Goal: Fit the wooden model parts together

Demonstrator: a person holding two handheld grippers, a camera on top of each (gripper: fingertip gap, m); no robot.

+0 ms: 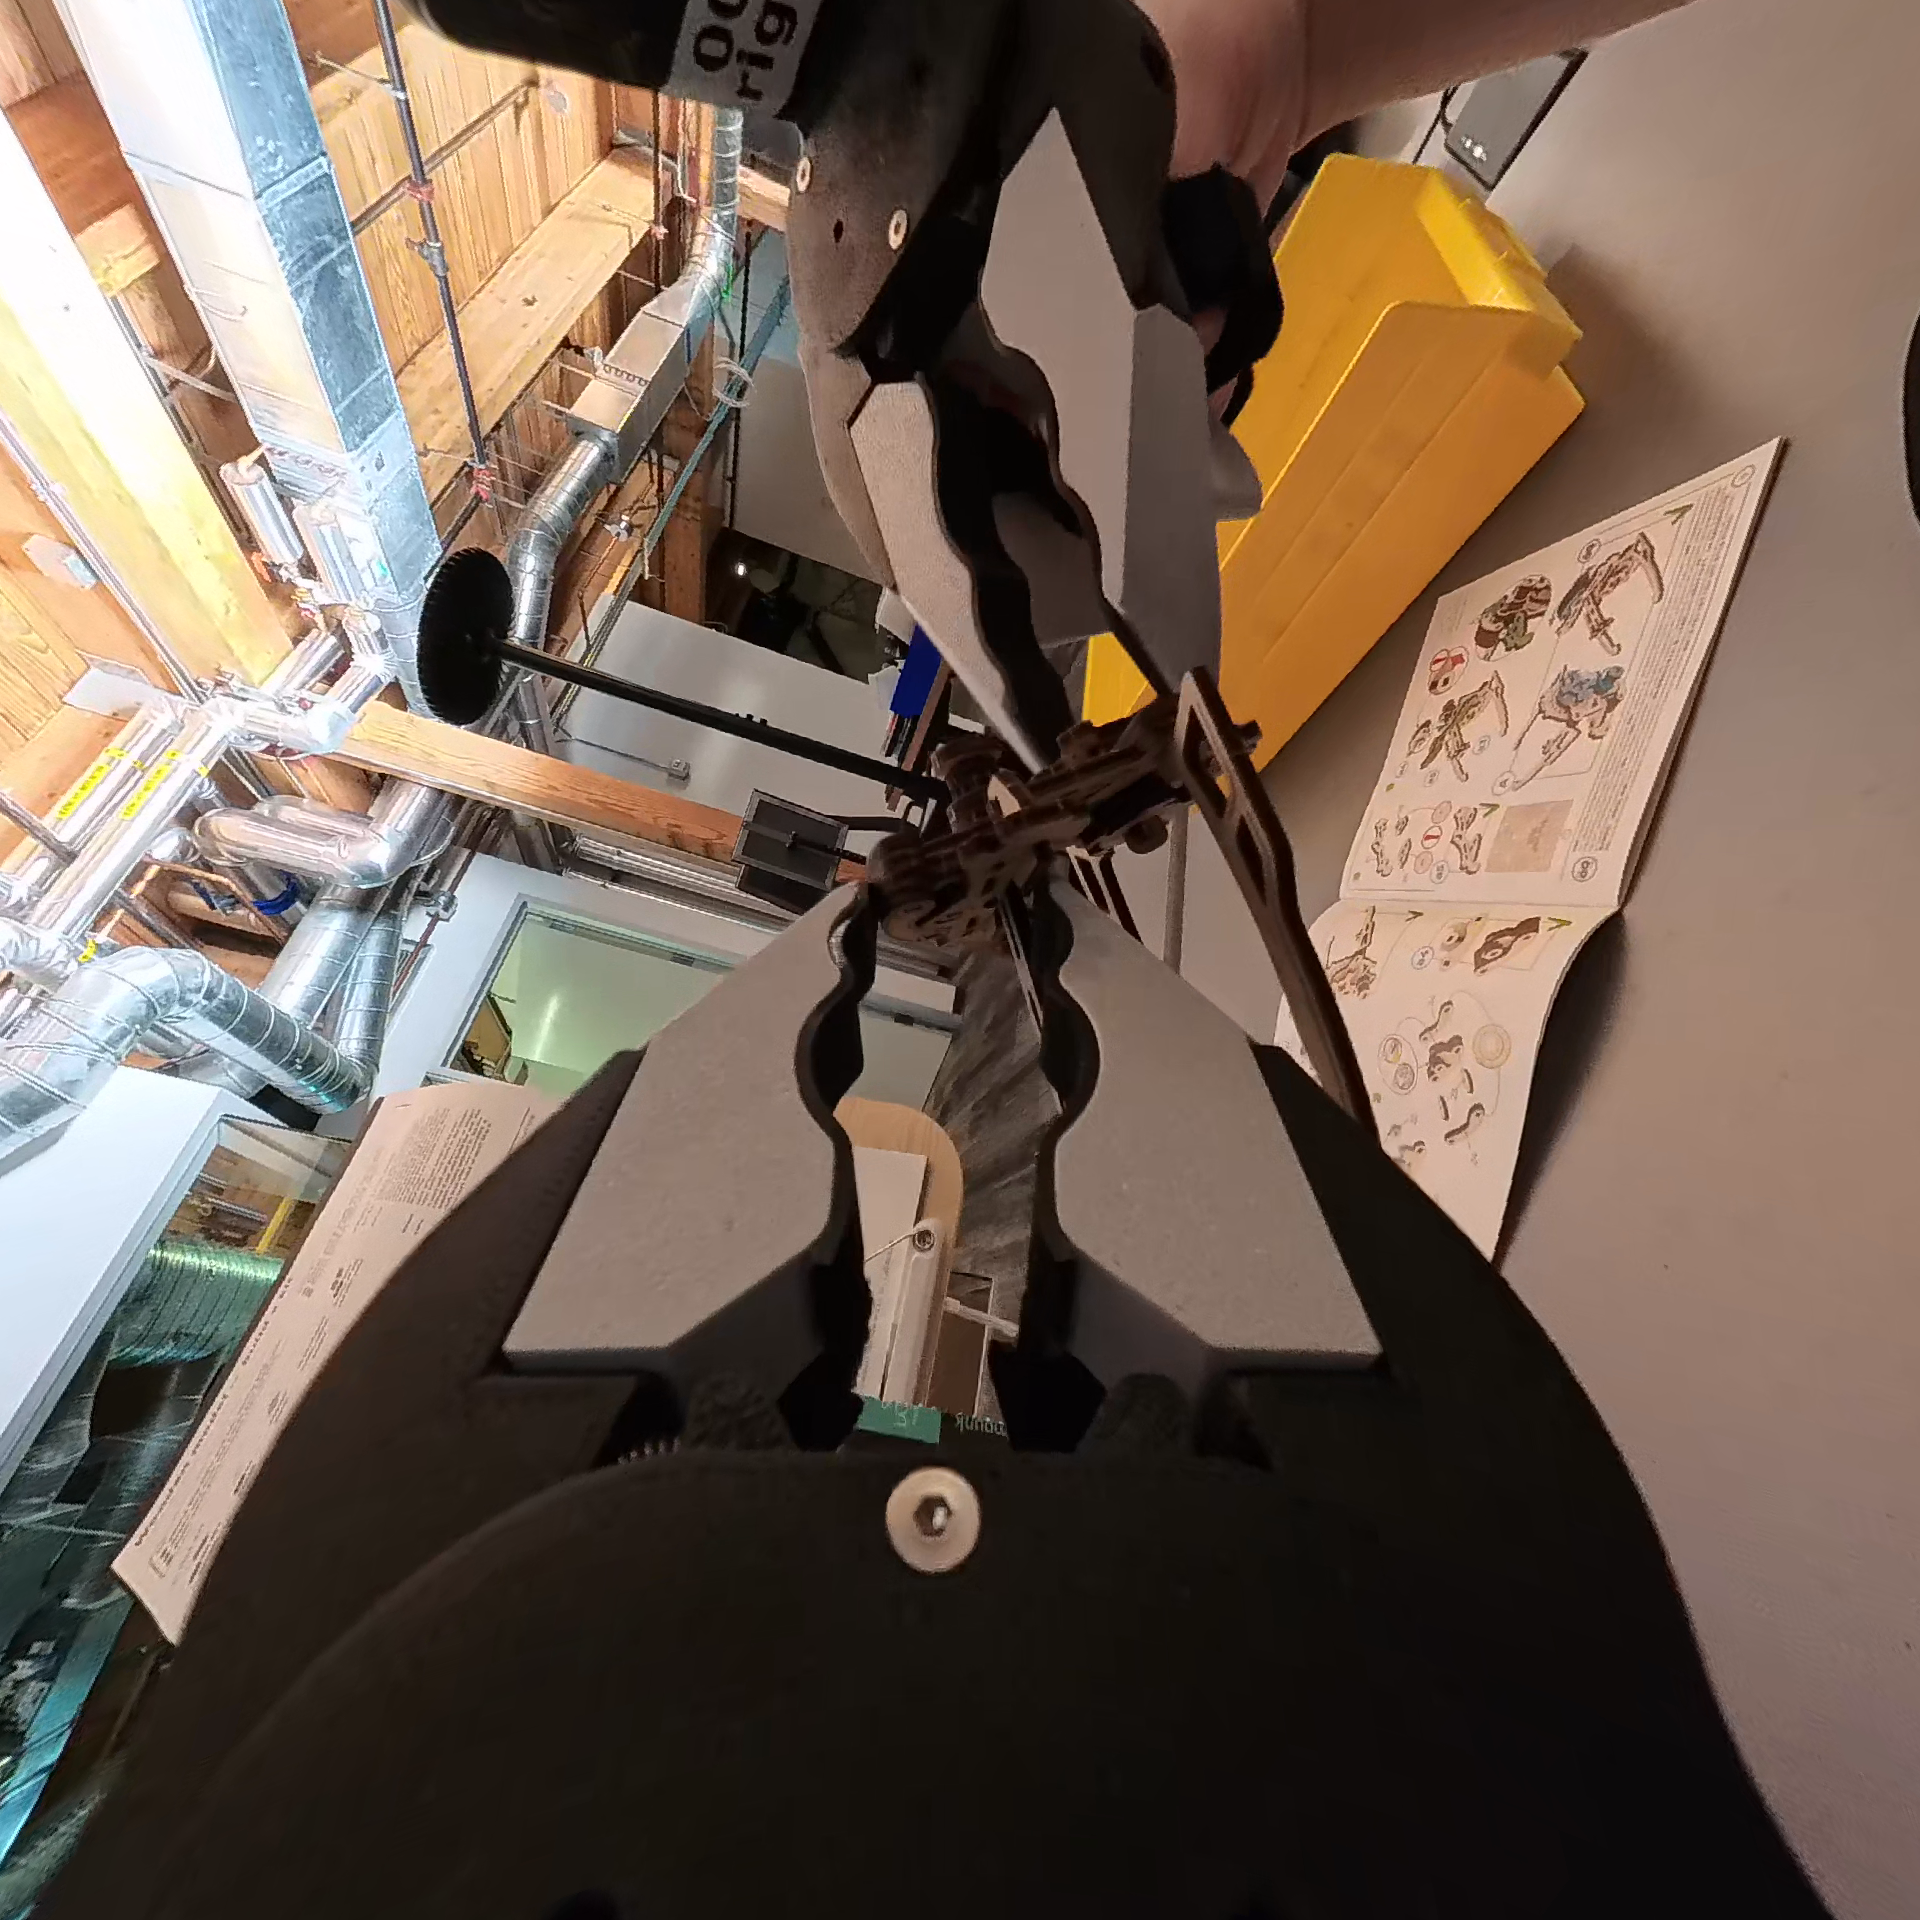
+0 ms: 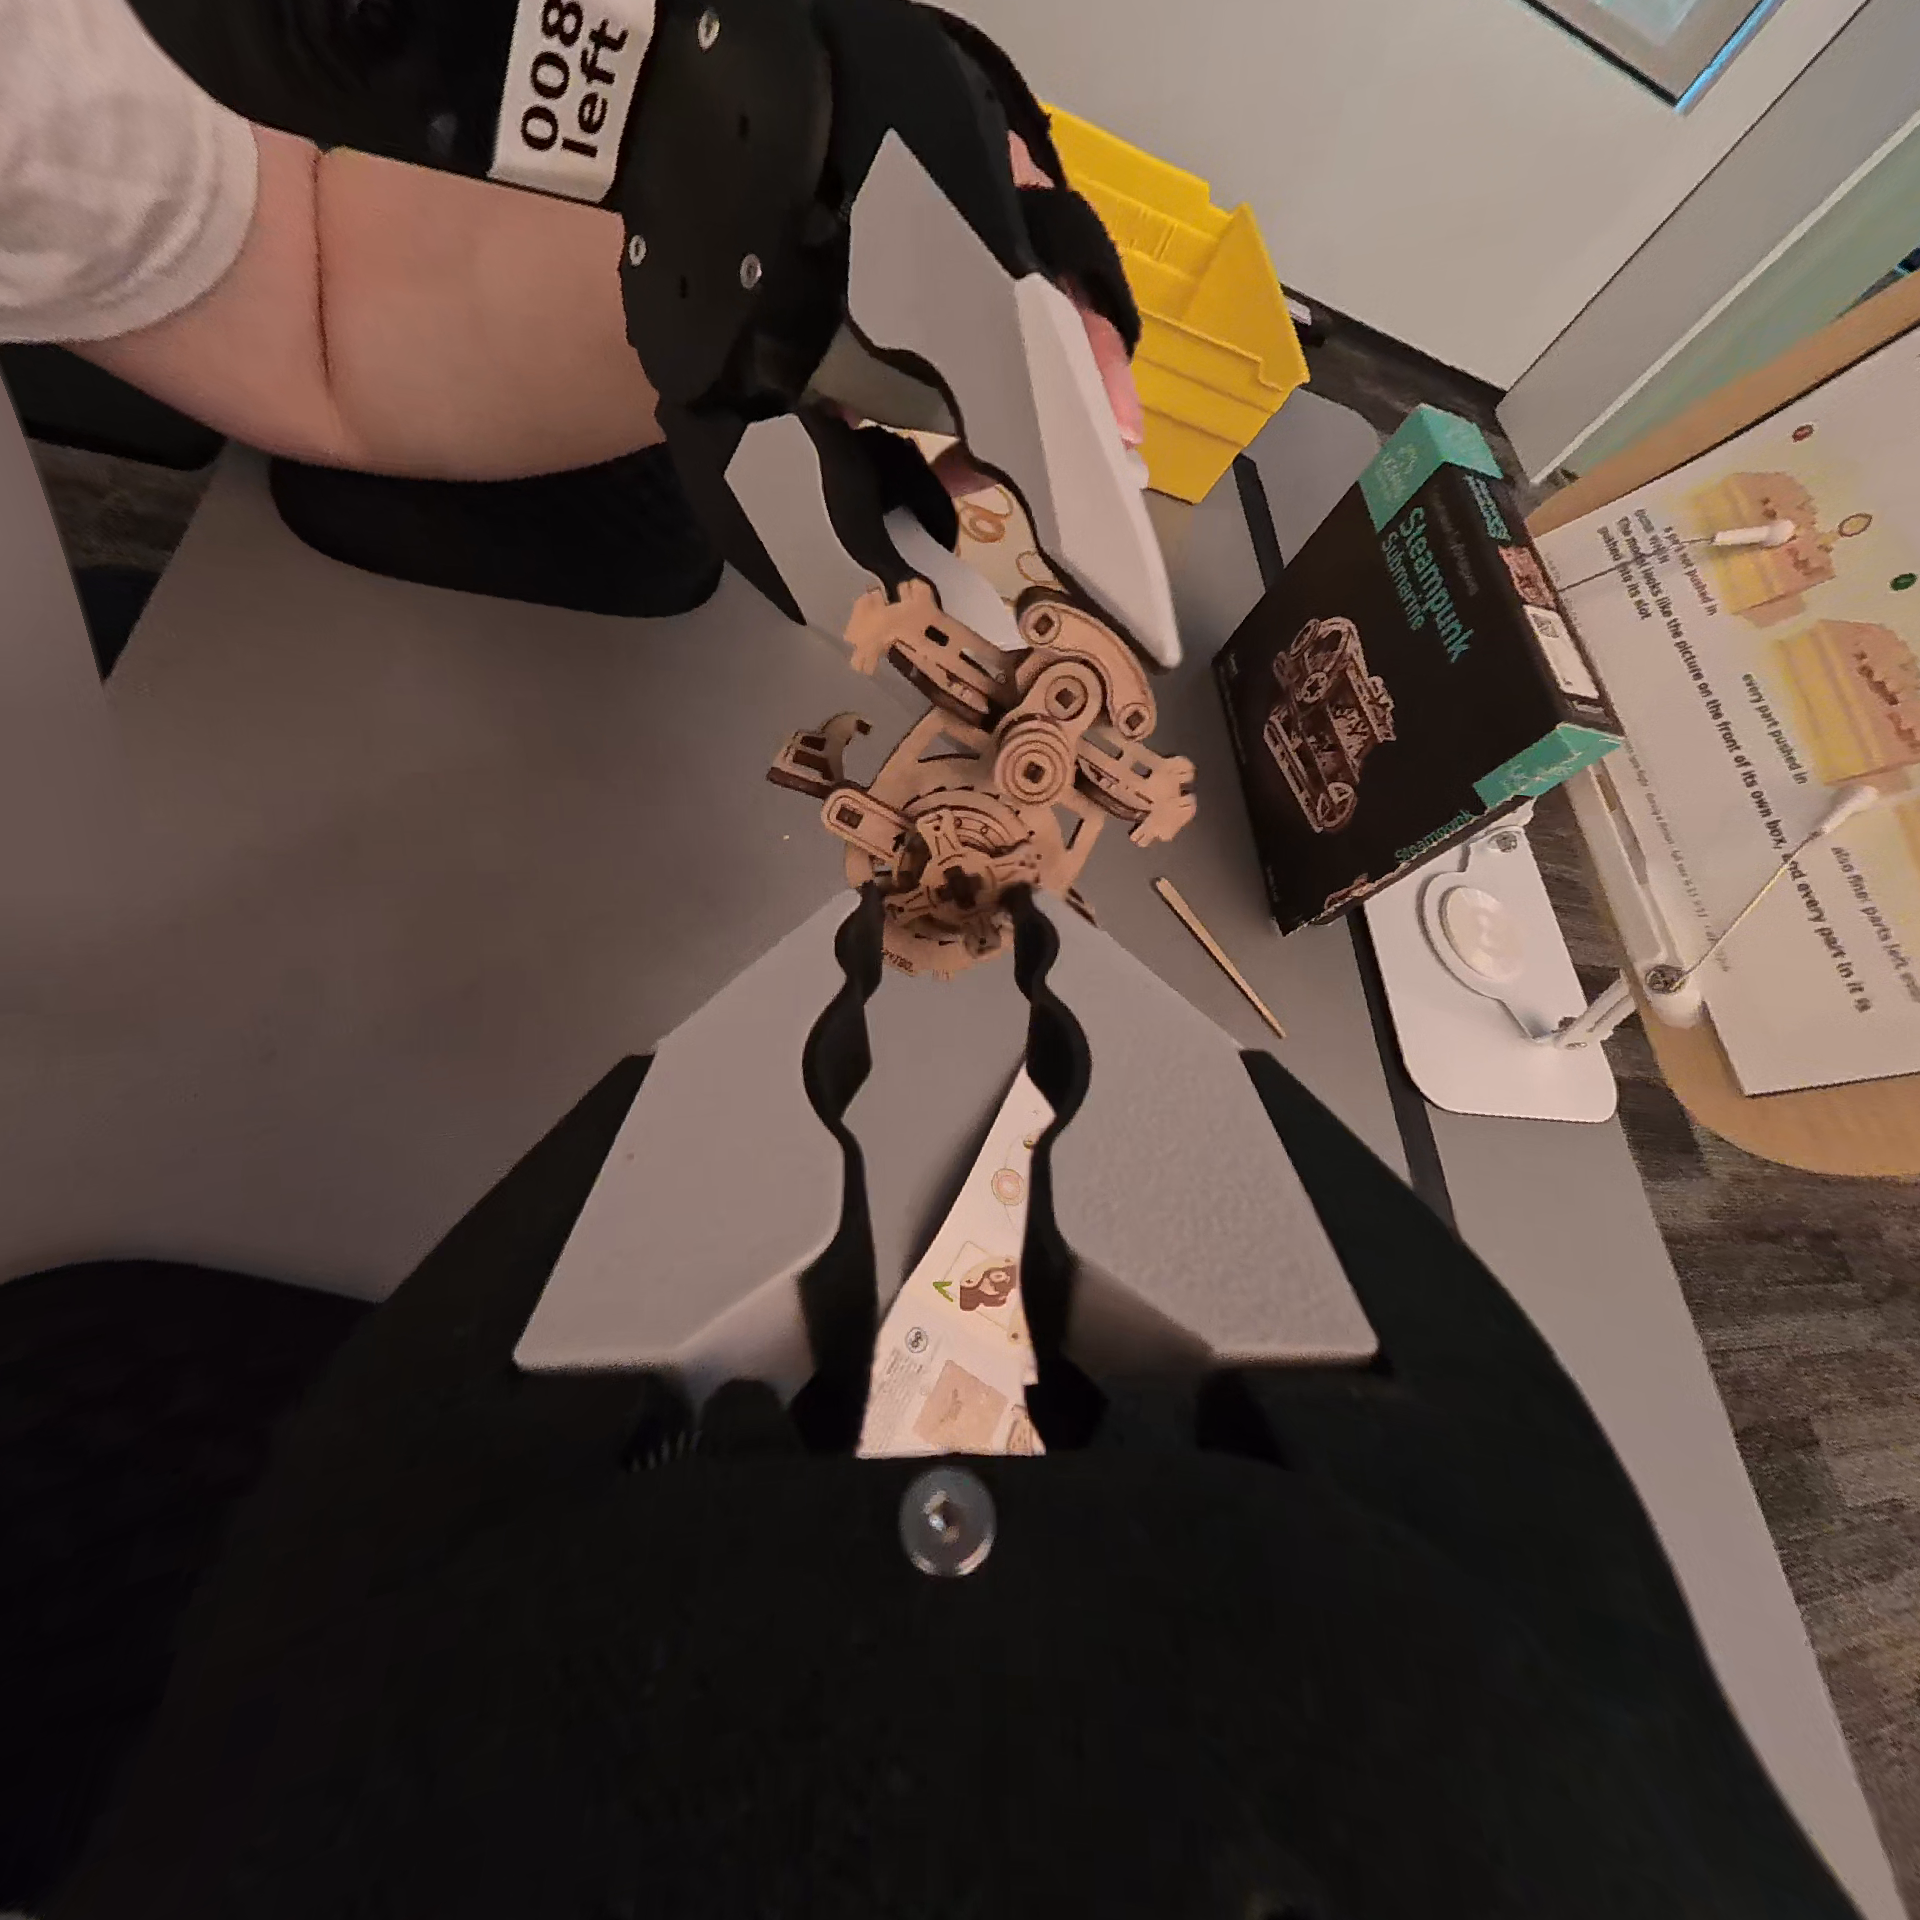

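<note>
Two grippers hold one wooden model (image 2: 987, 769) up over the grey table (image 2: 364, 831).

I see my right gripper (image 2: 945, 925) with its fingers close together, pinching the round hub at the bottom of the model. My left gripper (image 2: 997, 623) comes from above, fingers narrow, gripping the model's top arm. The model is thin, pale cut wood, with rings, gears and little flat arms. Beside the model lies one thin wood stick (image 2: 1216, 956). Past the stick stands one dark box (image 2: 1423, 686) with teal ends. Behind the model sits one yellow plastic bin (image 2: 1195, 301). One open paper booklet (image 1: 1507, 727) lies flat near the bin. My left gripper hides part of the bin.
</note>
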